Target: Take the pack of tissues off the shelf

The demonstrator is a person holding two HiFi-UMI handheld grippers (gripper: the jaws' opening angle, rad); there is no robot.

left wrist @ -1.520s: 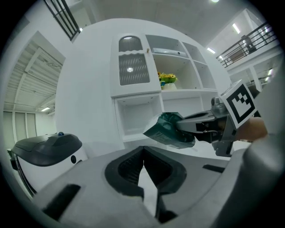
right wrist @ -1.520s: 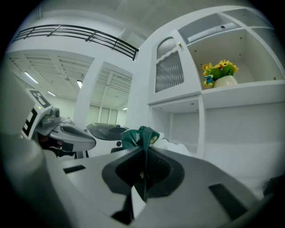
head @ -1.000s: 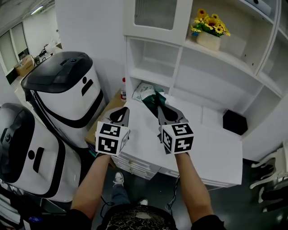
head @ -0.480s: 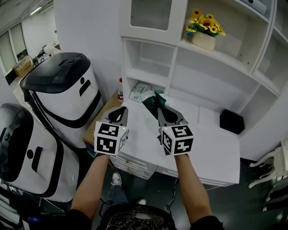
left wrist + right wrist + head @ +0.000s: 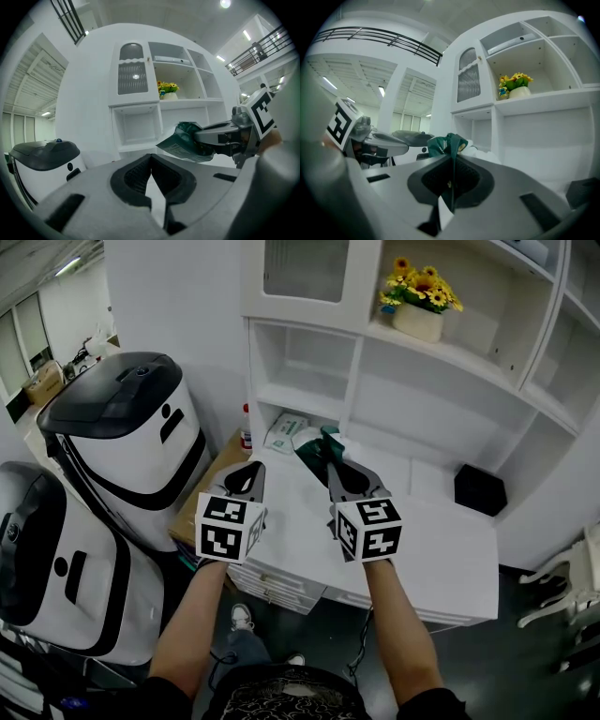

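Note:
A dark green pack of tissues [image 5: 317, 448] hangs pinched by its edge in my right gripper [image 5: 330, 465], above the white counter in front of the shelf unit. The right gripper view shows the green wrapper [image 5: 446, 144] squeezed between the shut jaws. In the left gripper view the same pack [image 5: 183, 143] is held out at the right by the other gripper. My left gripper [image 5: 246, 474] hovers beside it on the left, jaws shut with nothing between them [image 5: 151, 172]. A second, lighter pack [image 5: 284, 431] lies in the low shelf compartment behind.
The white shelf unit [image 5: 356, 362] rises behind, with a flower pot [image 5: 418, 311] on an upper ledge. A black box [image 5: 479, 490] sits on the white counter [image 5: 441, 549] at the right. Two large white-and-black machines [image 5: 122, 437] stand to the left, a small bottle [image 5: 246, 427] beside the shelf.
The view has drifted slightly; the shelf and flowers sit a little further left and higher. Both grippers keep their places, the green pack still pinched in the right one.

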